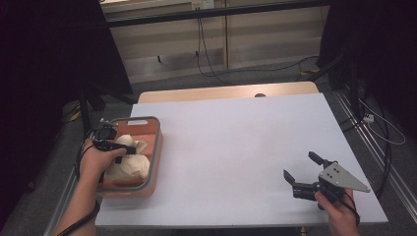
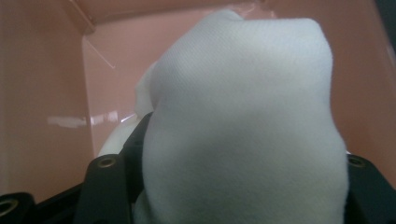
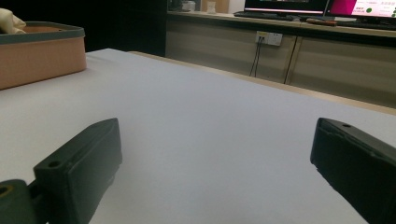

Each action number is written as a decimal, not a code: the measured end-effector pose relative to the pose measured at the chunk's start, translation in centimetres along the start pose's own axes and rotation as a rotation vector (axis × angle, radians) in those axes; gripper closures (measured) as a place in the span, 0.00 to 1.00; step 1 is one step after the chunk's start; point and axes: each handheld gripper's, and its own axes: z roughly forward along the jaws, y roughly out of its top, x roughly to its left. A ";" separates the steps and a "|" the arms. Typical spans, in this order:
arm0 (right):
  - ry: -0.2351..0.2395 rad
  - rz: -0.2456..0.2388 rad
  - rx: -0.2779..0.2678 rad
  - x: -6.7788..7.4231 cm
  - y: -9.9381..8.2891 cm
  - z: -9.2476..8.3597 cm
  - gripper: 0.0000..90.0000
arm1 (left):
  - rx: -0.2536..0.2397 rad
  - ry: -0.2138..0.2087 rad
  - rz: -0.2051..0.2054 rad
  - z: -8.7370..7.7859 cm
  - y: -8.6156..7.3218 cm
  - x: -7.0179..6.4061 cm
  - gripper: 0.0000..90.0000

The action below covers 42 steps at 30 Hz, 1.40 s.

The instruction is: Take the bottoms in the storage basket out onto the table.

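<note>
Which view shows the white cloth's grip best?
Left gripper view: the white cloth bulges up between the left gripper's black jaws. The high view shows it bunched in the pink bin; the right gripper view catches a corner.

We see the bin [image 1: 153,162] at the table's [image 1: 236,147] left near edge, with the cloth [image 1: 129,164] in it and the left gripper [image 1: 129,148] over the cloth. Our right gripper [image 1: 302,169] sits well apart, above the table's near right corner.
</note>
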 end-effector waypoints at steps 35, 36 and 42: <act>-0.005 0.001 -0.002 -0.1 0.0 0.0 0.02 | 0.003 -0.066 0.051 -7.5 5.8 -2.4 0.45; -0.004 0.000 -0.002 -0.1 0.0 0.0 0.02 | 0.003 -0.068 0.050 -7.7 5.9 -2.4 0.45; -0.005 0.009 -0.005 0.0 0.0 0.0 0.02 | 0.007 -0.078 0.061 -8.8 6.7 -2.8 0.44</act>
